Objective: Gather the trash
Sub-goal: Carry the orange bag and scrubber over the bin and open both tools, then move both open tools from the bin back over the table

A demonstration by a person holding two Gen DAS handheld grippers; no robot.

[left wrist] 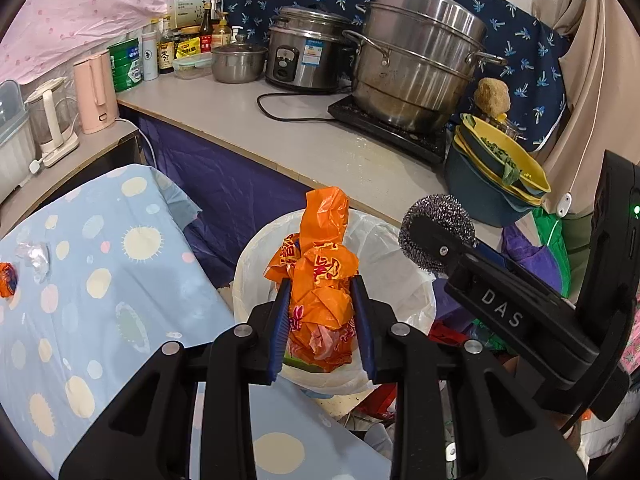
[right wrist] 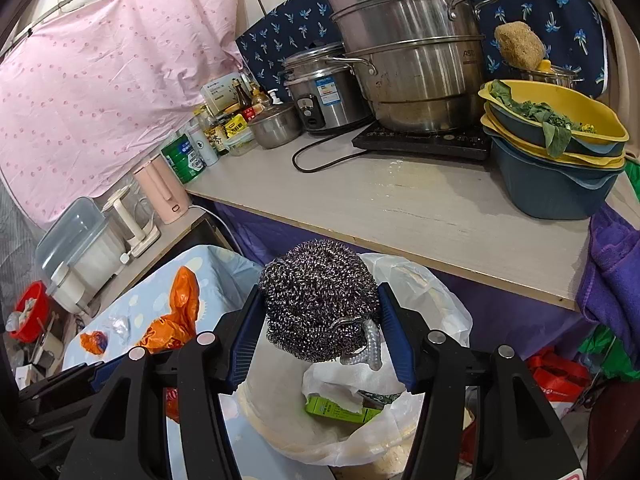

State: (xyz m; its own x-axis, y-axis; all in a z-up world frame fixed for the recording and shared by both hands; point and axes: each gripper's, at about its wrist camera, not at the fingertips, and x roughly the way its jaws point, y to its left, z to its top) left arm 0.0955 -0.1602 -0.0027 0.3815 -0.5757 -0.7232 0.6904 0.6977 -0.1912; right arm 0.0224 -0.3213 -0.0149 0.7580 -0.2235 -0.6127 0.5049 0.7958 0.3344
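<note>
Left gripper (left wrist: 322, 316) is gripping a crumpled orange plastic bag (left wrist: 320, 280) between its fingers — the bag is hanging directly over the white-lined trash bin (left wrist: 256, 264). Right gripper (right wrist: 320, 332) is clamping a steel wool scrubber (right wrist: 318, 296) above the same bin, a green carton (right wrist: 340, 410) lying inside. At ten o'clock, smaller orange scrap (left wrist: 7, 279) is resting on the blue spotted cloth (left wrist: 100, 280). Beyond, at twelve o'clock, the table (right wrist: 400, 204) is carrying a steamer pot (right wrist: 408, 52).

Grey surface (right wrist: 400, 208) carries steamer pot (right wrist: 412, 52) on induction cooker (right wrist: 424, 142) far, stacked basins (right wrist: 556, 152) right, rice cooker (right wrist: 324, 92), bottles (right wrist: 224, 120) left.
</note>
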